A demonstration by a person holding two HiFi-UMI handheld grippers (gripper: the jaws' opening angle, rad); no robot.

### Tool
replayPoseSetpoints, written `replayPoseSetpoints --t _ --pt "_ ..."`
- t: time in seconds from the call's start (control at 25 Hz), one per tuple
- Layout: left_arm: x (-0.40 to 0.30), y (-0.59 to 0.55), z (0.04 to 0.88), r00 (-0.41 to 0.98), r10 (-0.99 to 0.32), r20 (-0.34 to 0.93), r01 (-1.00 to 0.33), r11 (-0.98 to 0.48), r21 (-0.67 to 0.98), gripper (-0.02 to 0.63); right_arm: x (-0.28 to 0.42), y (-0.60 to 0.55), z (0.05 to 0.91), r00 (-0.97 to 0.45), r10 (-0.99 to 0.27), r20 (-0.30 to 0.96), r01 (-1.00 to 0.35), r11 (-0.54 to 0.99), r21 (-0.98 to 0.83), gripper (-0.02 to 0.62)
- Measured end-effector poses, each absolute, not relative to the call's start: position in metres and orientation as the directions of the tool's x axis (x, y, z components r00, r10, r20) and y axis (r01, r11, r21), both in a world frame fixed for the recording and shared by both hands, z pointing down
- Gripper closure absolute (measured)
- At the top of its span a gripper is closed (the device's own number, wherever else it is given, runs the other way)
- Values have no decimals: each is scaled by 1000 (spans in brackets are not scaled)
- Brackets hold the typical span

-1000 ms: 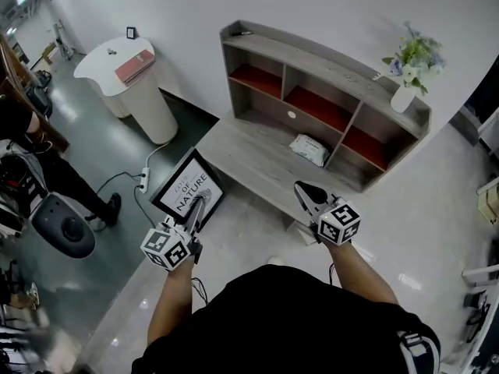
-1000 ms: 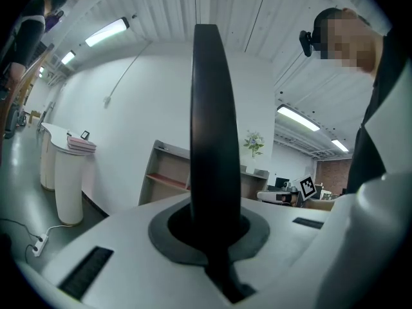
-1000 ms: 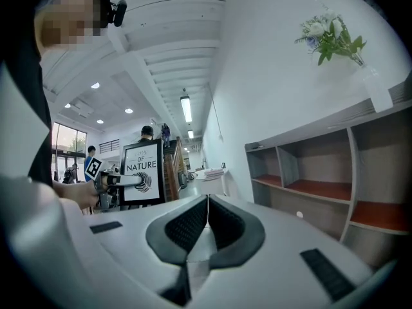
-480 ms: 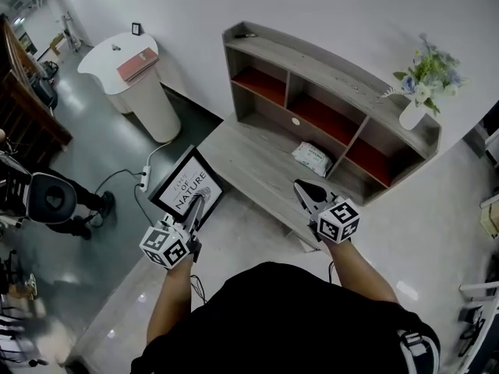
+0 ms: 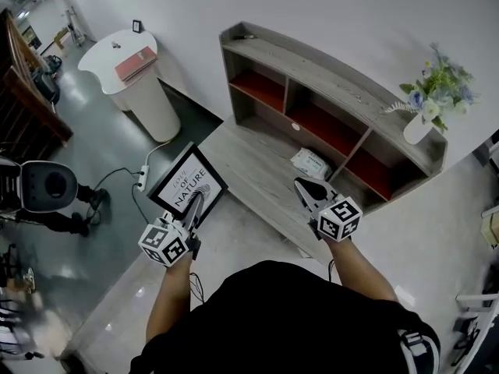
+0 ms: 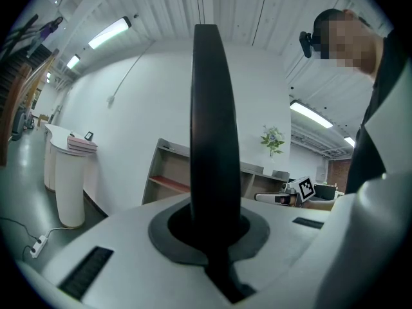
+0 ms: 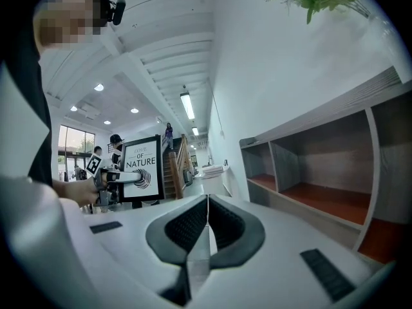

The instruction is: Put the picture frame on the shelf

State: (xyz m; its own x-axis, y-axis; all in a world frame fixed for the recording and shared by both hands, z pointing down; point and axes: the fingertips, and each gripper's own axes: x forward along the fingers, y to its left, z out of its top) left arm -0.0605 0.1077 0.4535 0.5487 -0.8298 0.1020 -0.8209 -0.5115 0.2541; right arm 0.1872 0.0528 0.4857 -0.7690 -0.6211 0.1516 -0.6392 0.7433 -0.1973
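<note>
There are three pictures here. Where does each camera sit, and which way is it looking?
Head view: on the person's head, looking steeply down at shelf, picture frame, left tool, right tool; forearms and black shirt show.
Left gripper view: on the left tool, looking along jaws shut on the picture frame toward the shelf; black shirt at right.
Right gripper view: on the right tool, jaws shut empty, facing the shelf; black shirt at left.
Shared: all three show the shelf.

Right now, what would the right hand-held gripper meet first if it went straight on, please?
The way looks free nearby: the right hand-held gripper points along the shelf, over its low deck, toward the white pedestal, though depth is unclear.
</note>
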Motion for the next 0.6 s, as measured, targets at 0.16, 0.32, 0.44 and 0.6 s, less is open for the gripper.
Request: replayPoseSetpoints --t 0.16,0.32,0.44,0.6 --pt "-53 95 456 547 -831 107 -822 -507 259 578 192 39 489 -775 -613 152 -632 749 -198 580" --pt "-50 89 459 542 -833 110 -824 -502 261 578 196 31 491 -779 -608 153 -627 753 -201 580" --pt "-46 85 462 544 -831 112 -822 -502 267 578 200 29 494 -778 -608 157 -628 752 -202 580" --pt "-40 83 463 551 -827 110 -818 -509 270 578 206 27 496 -775 -610 163 -632 750 -196 580"
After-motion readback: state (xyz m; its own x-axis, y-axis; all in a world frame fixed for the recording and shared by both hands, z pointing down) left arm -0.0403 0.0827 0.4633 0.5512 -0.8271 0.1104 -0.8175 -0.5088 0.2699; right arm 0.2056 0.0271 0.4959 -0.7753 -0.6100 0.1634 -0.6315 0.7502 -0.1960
